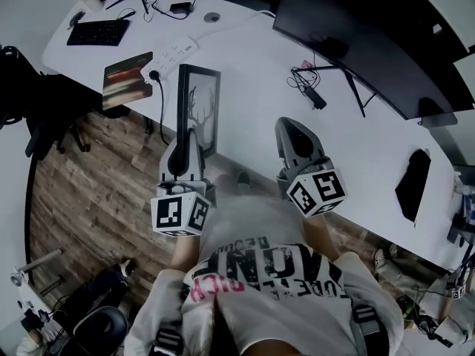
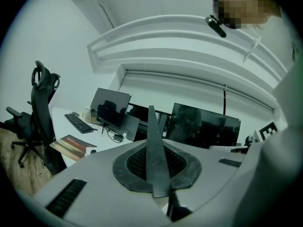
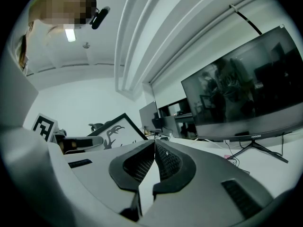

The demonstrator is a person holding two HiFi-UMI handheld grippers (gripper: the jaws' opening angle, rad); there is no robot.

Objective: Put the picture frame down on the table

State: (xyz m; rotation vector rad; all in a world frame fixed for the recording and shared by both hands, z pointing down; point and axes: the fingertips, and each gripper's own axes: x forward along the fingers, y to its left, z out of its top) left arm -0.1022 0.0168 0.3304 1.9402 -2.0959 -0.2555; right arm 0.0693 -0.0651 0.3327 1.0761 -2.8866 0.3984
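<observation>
Left hand-held gripper [image 1: 187, 133] pinching upright picture frame [image 1: 202, 102] by thin edge. Right hand-held gripper [image 1: 291, 127] sitting closed, empty. Risk: frame pivoting in one-sided pinch, slipping, banging tabletop [image 1: 252, 73] or landing on power strip [image 1: 172, 56].

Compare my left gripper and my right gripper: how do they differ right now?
The left gripper is shut on the picture frame, gripping its edge and holding it upright; the right gripper has its jaws together with nothing between them. The left gripper's view is split by the dark frame edge; the right gripper's view runs clear to the table. Both are grey and point toward the table.
</observation>
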